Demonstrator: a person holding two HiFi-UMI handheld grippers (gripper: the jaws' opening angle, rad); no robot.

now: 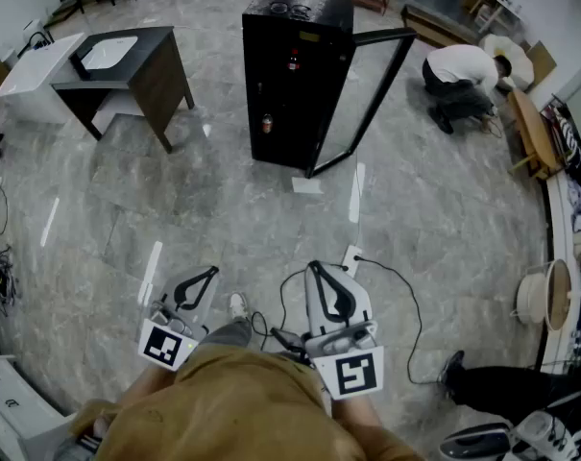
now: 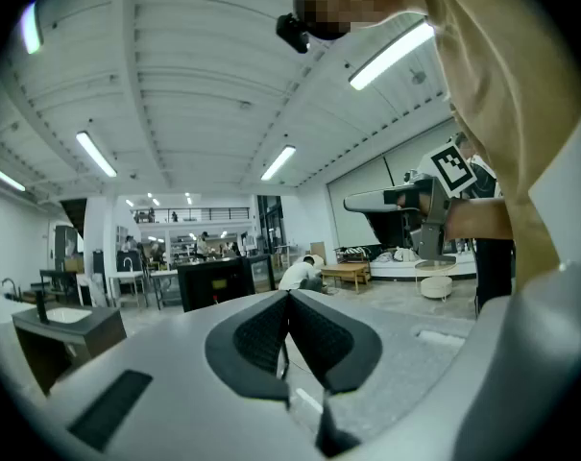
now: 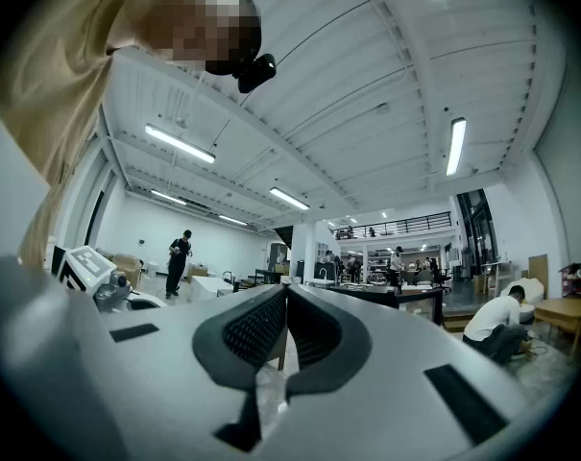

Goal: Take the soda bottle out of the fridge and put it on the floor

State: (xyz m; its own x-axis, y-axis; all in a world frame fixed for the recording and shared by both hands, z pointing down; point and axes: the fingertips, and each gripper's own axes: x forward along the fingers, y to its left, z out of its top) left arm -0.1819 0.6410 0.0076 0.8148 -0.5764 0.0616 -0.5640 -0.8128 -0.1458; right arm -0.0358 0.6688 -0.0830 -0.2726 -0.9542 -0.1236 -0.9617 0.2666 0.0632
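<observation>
A black fridge (image 1: 295, 75) stands on the grey floor well ahead of me, its glass door (image 1: 372, 94) swung open to the right. On an upper shelf stands a dark bottle with a red label (image 1: 292, 62); a small can-like thing (image 1: 267, 123) sits lower down. My left gripper (image 1: 213, 271) and right gripper (image 1: 314, 264) are held close to my body, far from the fridge. Both are shut with nothing between the jaws. The left gripper view shows the shut left gripper (image 2: 288, 296) aimed toward the fridge (image 2: 213, 281); the right gripper (image 3: 286, 288) is likewise shut.
A dark table (image 1: 160, 75) with a white basin and a white cabinet (image 1: 36, 75) stand at the left. A person (image 1: 463, 75) crouches right of the open door. A sheet of paper (image 1: 306, 185) lies before the fridge. A cable (image 1: 405, 296) trails on the floor.
</observation>
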